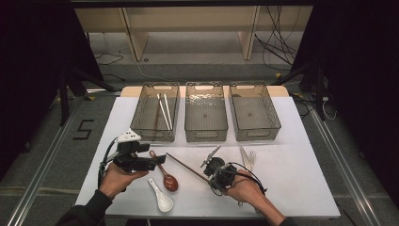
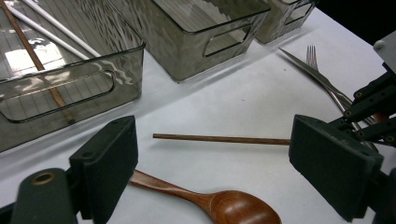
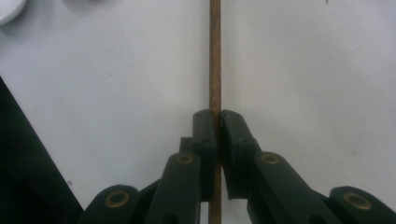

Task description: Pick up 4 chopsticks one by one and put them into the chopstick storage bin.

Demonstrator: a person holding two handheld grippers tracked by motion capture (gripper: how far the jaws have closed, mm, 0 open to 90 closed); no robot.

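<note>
My right gripper (image 3: 218,116) is shut on a thin brown chopstick (image 3: 215,56), which runs straight up between the pads over the white table. In the high view that gripper (image 1: 210,176) holds the chopstick (image 1: 183,165) by its near end, and the stick slants away to the left. My left gripper (image 1: 157,161) sits at the front left, open, with nothing between its wide-apart jaws (image 2: 215,154). Beyond those jaws lie the chopstick (image 2: 219,138) and a wooden spoon (image 2: 233,207). The left bin (image 1: 155,110) holds white chopsticks (image 1: 164,110) and a brown one.
Three clear grey bins stand in a row at the back: the left, a middle bin (image 1: 205,112) and a right bin (image 1: 254,112). A white ceramic spoon (image 1: 161,197) lies by the wooden spoon (image 1: 167,178). Metal forks (image 1: 248,157) lie right of my right gripper.
</note>
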